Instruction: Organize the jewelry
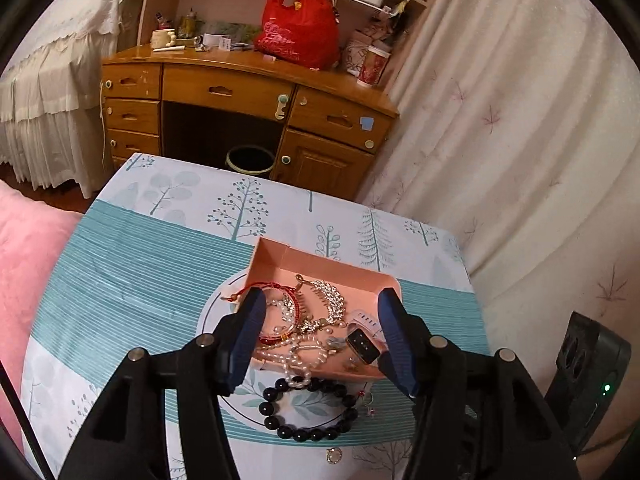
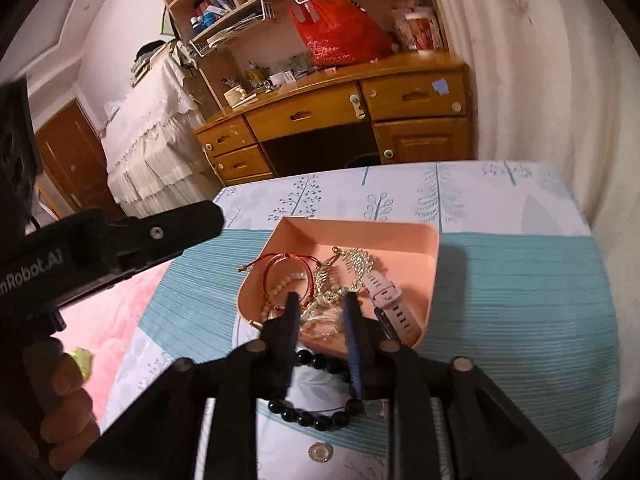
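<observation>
The left tool [image 1: 322, 332] hangs with its fingers spread wide over the near end of a pink tray [image 1: 348, 276] on the table [image 1: 132, 264], gripping nothing. In the tray lie a red cord bracelet [image 1: 280, 300], a pearl strand [image 1: 296, 354], a gold leaf necklace [image 1: 328, 304] and a pink-strapped watch [image 2: 386, 300]. The right tool [image 2: 320, 314], fingers narrowly parted and empty, hovers above a black bead bracelet [image 1: 310, 410] lying on the table just before the tray, with a small ring [image 2: 321, 451] nearer still.
</observation>
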A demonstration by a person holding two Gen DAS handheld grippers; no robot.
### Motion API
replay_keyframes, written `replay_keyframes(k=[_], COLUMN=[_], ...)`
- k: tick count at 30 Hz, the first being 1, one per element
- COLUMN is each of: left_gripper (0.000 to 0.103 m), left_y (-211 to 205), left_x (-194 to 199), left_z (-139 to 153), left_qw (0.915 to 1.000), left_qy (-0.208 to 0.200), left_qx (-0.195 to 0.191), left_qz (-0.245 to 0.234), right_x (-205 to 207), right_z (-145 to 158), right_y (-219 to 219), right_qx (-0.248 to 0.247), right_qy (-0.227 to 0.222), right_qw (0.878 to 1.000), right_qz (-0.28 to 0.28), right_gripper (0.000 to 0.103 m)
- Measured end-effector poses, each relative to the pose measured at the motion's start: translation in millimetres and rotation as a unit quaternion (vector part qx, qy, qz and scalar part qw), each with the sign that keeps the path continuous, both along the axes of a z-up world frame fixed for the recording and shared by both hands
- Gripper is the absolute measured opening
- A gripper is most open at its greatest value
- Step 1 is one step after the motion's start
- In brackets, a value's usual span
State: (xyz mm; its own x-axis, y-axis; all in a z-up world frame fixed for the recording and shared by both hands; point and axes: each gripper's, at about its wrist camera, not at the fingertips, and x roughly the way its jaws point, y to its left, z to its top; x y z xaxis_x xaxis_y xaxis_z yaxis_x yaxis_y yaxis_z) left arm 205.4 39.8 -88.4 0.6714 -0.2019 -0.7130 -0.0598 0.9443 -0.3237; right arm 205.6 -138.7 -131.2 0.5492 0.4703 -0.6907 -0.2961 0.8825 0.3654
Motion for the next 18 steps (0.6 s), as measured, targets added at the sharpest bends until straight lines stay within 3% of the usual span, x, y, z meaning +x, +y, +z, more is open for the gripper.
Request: replay_keyframes(k=[4, 12, 18], left_gripper=[0.063, 0.067, 0.067], left_y=[5.6, 14.9, 12.7], left_x=[-3.3, -13.3, -22.8], left_z=[-2.5, -39.5, -76.7], left_qw=[0.9999, 0.9958, 0.9881], left_qy=[0.005, 0.085, 0.15], left_qx=[0.013, 0.022, 0.032], left_qz=[0.008, 0.026, 0.006], right_x=[-4.0, -9.6, -29.0], right_z=[0.1, -21.9, -47.7], right_y=[-9.2, -32.6, -33.4], right_qx=[0.001, 0.009, -0.062], right_qy=[-0.001, 0.052, 0.077], right_qw=[1.0, 0.998, 0.995], right_qz=[-0.009, -0.038, -0.014], right_gripper=[0.038, 0.039, 0.039])
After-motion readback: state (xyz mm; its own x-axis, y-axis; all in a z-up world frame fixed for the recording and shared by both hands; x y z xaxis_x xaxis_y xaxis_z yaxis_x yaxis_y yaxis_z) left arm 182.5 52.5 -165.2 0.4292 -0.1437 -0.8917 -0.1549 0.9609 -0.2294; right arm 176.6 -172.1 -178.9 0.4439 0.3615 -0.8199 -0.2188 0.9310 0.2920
